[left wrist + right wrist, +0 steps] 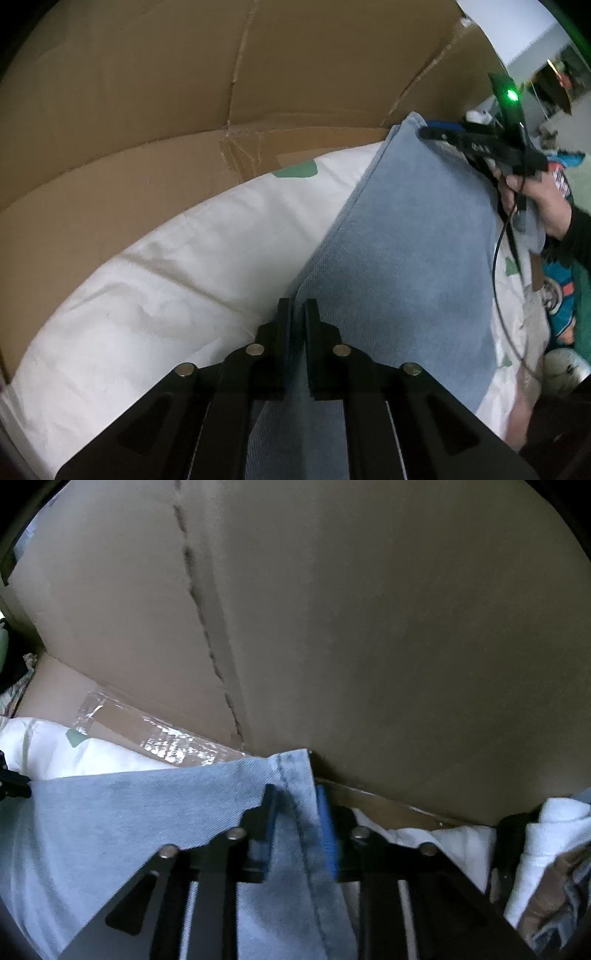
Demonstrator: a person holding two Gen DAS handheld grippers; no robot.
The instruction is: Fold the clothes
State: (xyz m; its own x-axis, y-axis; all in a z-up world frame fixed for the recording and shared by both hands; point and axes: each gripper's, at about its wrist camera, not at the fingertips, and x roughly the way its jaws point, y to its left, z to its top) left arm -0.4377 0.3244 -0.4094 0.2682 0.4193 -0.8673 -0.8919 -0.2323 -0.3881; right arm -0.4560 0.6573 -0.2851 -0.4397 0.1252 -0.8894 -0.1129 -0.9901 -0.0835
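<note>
A light blue denim garment (406,240) lies flat on a white sheet (166,277), reaching from the near edge to the far right. My left gripper (298,310) is shut on its near edge, with a thin fold of denim pinched between the black fingers. In the right wrist view the denim (129,812) ends in a stitched hem. That hem lies loosely between the parted fingers of my right gripper (297,801), which stands open. The left wrist view also shows the right gripper (424,133) at the garment's far corner, held by a hand (535,199).
A tall cardboard wall (184,92) stands close behind the sheet and fills most of the right wrist view, cardboard (369,627). A teal printed garment (561,295) lies at the right edge. A black cable (496,277) hangs from the right gripper. White cloth (554,823) is heaped at the right.
</note>
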